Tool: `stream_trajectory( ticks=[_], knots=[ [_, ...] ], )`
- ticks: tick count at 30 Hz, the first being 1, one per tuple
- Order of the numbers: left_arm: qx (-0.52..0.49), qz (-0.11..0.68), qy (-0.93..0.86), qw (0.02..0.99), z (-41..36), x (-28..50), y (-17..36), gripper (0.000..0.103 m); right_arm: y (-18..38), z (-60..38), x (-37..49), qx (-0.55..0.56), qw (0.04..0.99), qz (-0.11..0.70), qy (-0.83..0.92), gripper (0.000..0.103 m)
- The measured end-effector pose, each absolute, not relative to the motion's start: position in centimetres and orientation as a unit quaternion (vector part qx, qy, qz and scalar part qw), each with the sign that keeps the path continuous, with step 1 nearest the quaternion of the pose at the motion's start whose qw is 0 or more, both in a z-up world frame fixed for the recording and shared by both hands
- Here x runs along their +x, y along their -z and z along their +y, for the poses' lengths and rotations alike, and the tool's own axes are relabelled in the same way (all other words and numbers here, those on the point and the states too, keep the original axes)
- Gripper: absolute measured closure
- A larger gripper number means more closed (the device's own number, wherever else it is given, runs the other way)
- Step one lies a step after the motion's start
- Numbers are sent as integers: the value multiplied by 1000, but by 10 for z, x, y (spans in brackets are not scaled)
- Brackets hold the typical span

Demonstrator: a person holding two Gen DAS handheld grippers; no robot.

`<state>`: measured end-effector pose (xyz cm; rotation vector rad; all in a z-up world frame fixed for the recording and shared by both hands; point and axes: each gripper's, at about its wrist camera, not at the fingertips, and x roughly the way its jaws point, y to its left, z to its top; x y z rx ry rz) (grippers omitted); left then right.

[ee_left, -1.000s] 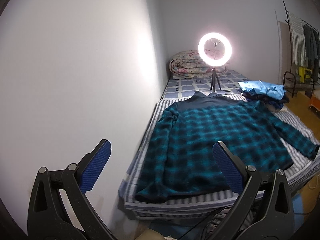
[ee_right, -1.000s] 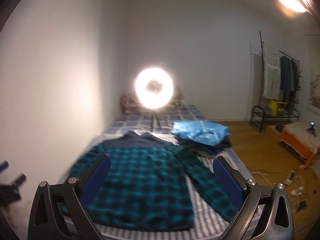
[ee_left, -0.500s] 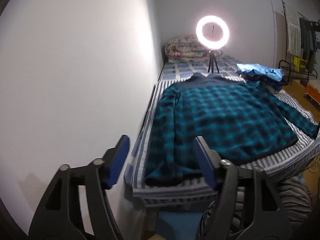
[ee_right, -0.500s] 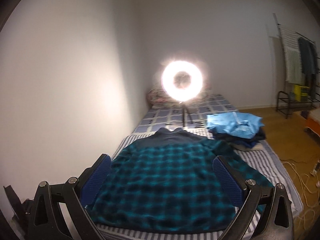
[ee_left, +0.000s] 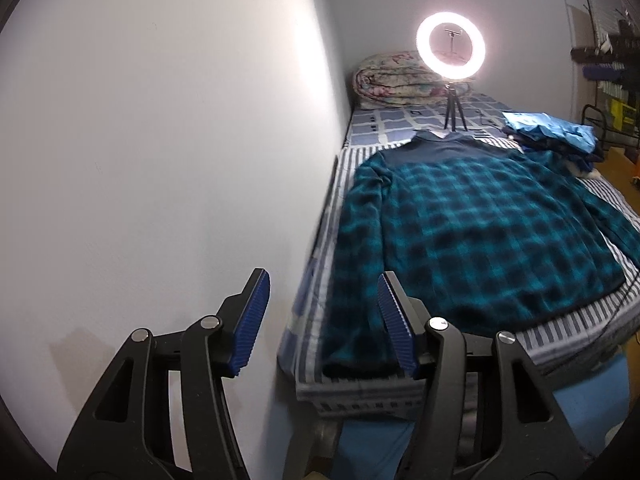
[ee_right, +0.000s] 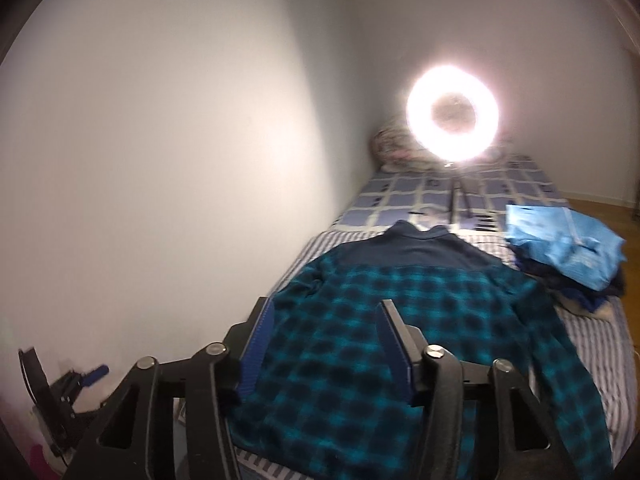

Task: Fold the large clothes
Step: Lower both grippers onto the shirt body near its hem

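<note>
- Left gripper (ee_left: 324,322): blue ribbed pads apart and closing, nothing between them; held above near left corner of bed (ee_left: 356,394), beside wall (ee_left: 160,160); not touching cloth
- Right gripper (ee_right: 326,354): pads apart and closing, nothing gripped; poised over lower half of shirt (ee_right: 400,320), clear of fabric
- Shirt (ee_left: 472,224): teal-and-black plaid, plain dark yoke and collar at far end; spread flat, unfolded, on striped sheet (ee_left: 568,322); hem toward near edge of bed; left sleeve straight along wall side, cuff near front corner; right sleeve angled outward toward open side of bed
- Pile of folded clothes (ee_right: 568,248): light blue piece on top, darker ones beneath; on bed just beyond right shoulder of shirt
- Ring light (ee_left: 451,46): lit, on small tripod standing on checked cover beyond collar
- Rolled quilt (ee_left: 394,80): floral, against far wall at head of bed, behind ring light
- Clothes rack (ee_left: 612,60): far right, on wooden floor, blurred
</note>
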<state>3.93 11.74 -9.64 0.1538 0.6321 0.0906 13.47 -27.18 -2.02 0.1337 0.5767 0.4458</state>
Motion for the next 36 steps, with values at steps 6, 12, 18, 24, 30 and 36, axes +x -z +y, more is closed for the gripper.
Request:
stream_trajectory(
  ticks=[6,12,18,24,30,36],
  knots=[
    [78,323,-61,941,115,96,79,44,60,-278,196,66,916,304,-253,52],
    [107,309,-61,943,92,168,56,44,98,-294,245,57,901,335,-270,60],
    [117,322,-51,938,68,241,62,44,137,-305,291,76,888,360,-277,58],
    [59,352,-33,933,68,254,90,44,161,-290,325,106,870,380,-295,58],
    [18,386,-17,922,75,202,144,44,174,-223,350,118,832,418,-344,58],
    [21,401,-9,916,69,168,186,44,201,-135,382,156,780,481,-369,58]
  ],
)
